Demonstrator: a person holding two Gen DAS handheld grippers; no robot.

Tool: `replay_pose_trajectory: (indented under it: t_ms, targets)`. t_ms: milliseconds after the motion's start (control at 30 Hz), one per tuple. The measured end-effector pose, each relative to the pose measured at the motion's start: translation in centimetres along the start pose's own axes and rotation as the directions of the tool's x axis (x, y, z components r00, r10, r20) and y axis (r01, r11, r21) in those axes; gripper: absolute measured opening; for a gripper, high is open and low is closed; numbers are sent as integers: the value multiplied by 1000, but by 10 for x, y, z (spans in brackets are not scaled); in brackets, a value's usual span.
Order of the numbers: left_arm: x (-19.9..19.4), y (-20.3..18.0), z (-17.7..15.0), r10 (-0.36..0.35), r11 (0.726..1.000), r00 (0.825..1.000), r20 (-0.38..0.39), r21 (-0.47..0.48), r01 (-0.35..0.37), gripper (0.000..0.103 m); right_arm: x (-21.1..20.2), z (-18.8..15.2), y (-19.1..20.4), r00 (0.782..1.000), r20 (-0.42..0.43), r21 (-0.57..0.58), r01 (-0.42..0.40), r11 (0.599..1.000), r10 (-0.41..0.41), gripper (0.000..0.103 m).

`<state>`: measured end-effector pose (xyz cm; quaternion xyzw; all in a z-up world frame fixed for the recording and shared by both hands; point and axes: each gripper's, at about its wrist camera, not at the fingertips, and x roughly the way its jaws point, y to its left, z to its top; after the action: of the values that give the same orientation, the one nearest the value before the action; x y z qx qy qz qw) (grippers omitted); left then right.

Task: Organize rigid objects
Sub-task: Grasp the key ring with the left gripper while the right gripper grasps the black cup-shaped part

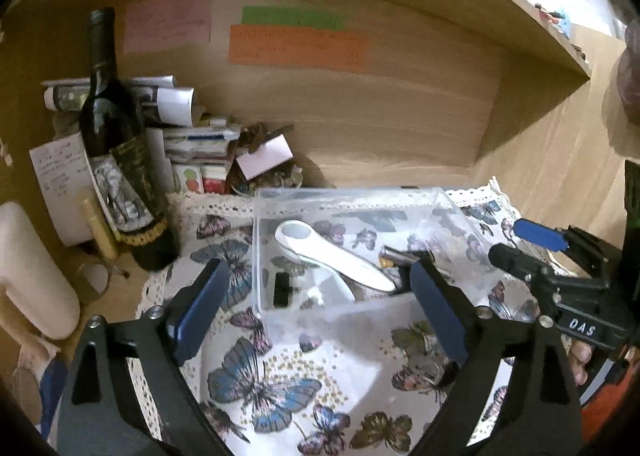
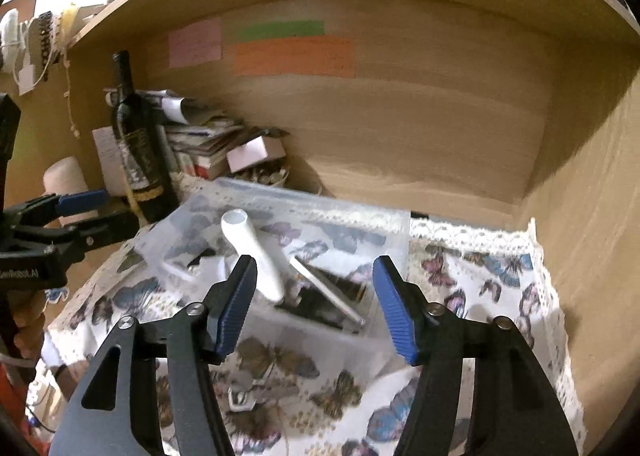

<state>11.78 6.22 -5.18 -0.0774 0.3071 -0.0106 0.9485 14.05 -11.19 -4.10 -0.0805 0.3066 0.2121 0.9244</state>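
Under the wooden shelf, I am seeing one clear plastic box sitting on the butterfly cloth, holding one white handled device, a metal piece and a small black part. My left gripper and right gripper are both hanging released, holding nothing. Only the left view is showing the black part clearly. One wine bottle is standing at ten o'clock, crowding stacked papers.

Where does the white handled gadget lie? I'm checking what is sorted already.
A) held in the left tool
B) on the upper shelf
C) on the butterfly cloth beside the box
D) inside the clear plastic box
D: the white gadget rests within the walls of the clear box, and both tools are open.
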Motion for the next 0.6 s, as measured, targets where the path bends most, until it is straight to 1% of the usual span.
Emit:
replay_pose_trajectory:
  t_ms: [167,300,333,567,600]
  targets:
    - [-1,-4,-19,-11,1000,999,-51,12,12,94,-3,-26,3,998,-52,32,-27,999,28,60]
    - [-1,-5,-40,-3,999,995,-95,35,7,94,2,-49,7,993,-108,57,-33,998,39,66]
    - [-1,-4,-44,1,999,994,-107,37,3,94,4,-53,8,992,-122,60,-34,998,41,66]
    - [4,1,-70,-4,1000,982,-191,20,8,94,25,-82,22,967,-231,85,-93,992,111,66]
    - [6,0,-73,-3,1000,979,-203,22,8,94,29,-85,24,961,-251,85,-103,991,121,63]
